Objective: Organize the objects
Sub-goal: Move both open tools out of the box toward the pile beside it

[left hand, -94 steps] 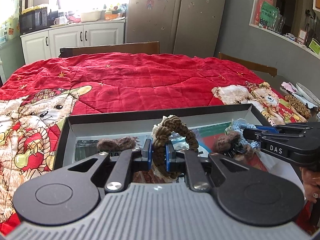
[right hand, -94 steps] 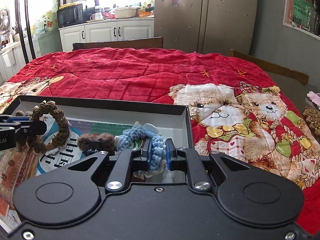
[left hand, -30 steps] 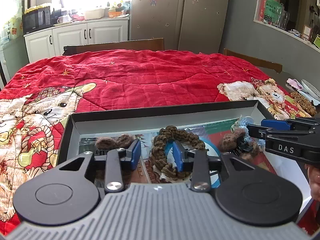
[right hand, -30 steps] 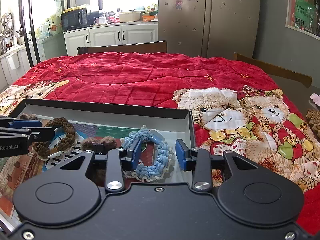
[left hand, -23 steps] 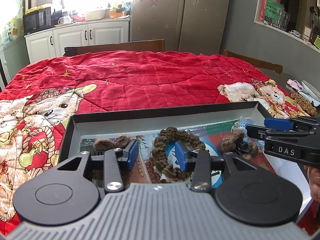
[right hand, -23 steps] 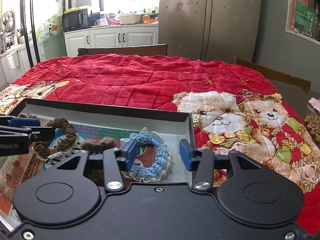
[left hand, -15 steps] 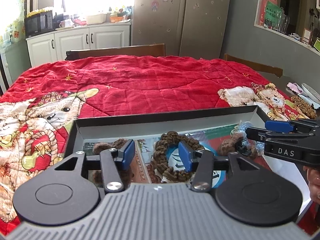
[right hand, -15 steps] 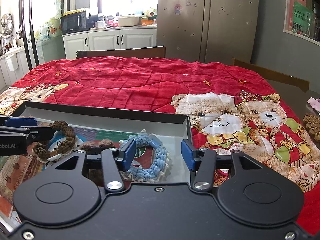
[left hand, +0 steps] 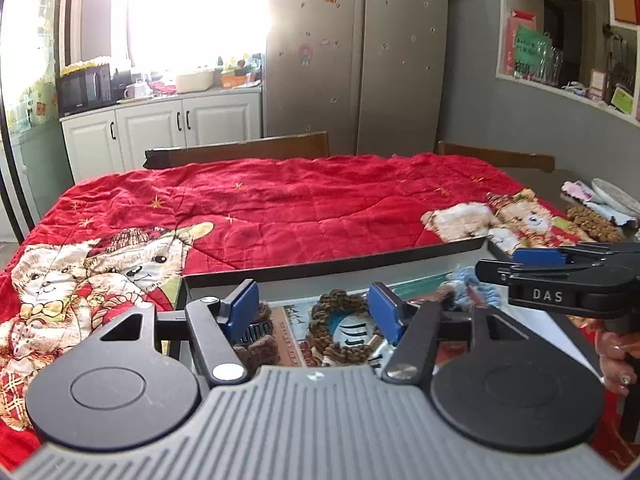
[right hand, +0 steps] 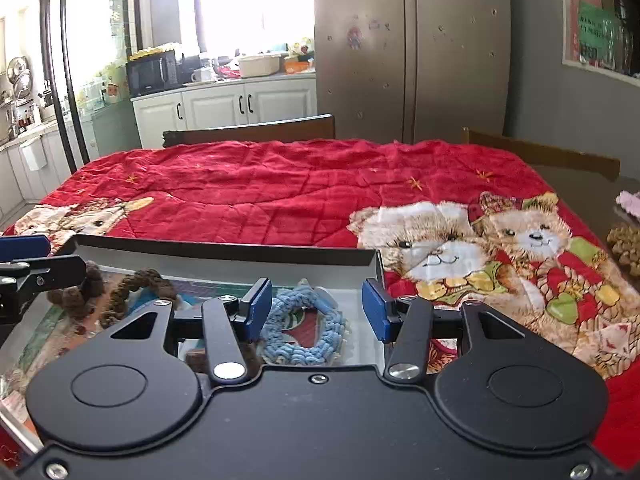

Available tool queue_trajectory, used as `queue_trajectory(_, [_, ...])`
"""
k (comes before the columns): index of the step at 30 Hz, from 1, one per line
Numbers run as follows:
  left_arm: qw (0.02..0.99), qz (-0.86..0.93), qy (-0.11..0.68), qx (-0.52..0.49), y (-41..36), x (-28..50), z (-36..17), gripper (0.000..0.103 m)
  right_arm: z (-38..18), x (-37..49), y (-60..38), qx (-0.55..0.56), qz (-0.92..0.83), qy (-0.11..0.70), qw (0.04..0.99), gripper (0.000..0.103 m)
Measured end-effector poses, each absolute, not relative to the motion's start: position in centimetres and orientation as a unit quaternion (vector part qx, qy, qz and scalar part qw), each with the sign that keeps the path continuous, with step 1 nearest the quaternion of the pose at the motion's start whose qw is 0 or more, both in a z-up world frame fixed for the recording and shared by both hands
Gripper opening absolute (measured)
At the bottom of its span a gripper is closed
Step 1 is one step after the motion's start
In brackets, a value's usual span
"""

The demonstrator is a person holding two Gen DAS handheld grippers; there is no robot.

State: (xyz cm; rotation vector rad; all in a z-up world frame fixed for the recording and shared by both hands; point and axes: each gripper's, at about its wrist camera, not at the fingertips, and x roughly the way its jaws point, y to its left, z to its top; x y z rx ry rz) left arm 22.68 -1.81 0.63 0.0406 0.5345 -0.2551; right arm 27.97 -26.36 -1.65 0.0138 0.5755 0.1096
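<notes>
A black shallow box [left hand: 332, 266] lies on the red bear-print quilt; it also shows in the right wrist view [right hand: 224, 250]. A brown braided ring [left hand: 340, 326] lies inside it, between my left gripper's [left hand: 314, 312] open jaws. A blue braided ring [right hand: 306, 328] lies in the box's right end, between my right gripper's [right hand: 316, 310] open jaws. Both grippers are empty and raised a little above the box. Brown fuzzy clips [left hand: 256, 350] [right hand: 78, 290] lie in the box too. The right gripper [left hand: 560, 280] shows from the side in the left wrist view.
The red quilt [left hand: 300, 200] covers the table beyond the box. More braided pieces [left hand: 596, 226] and a plate [left hand: 612, 200] sit at the far right edge. Wooden chair backs [left hand: 240, 152] stand behind the table.
Both grippers let go of their rings, which now lie in the box. The jaws have opened wider and both grippers have drawn back and up.
</notes>
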Motion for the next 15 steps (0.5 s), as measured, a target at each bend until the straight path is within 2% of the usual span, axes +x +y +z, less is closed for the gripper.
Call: queue_trajectory(15, [0.964, -0.143, 0.221, 0.031, -0.5, 16.7, 3.9, 0.079, 3.1, 21.0, -26.0, -0.017, 0.087, 0.246, 0.965, 0.048])
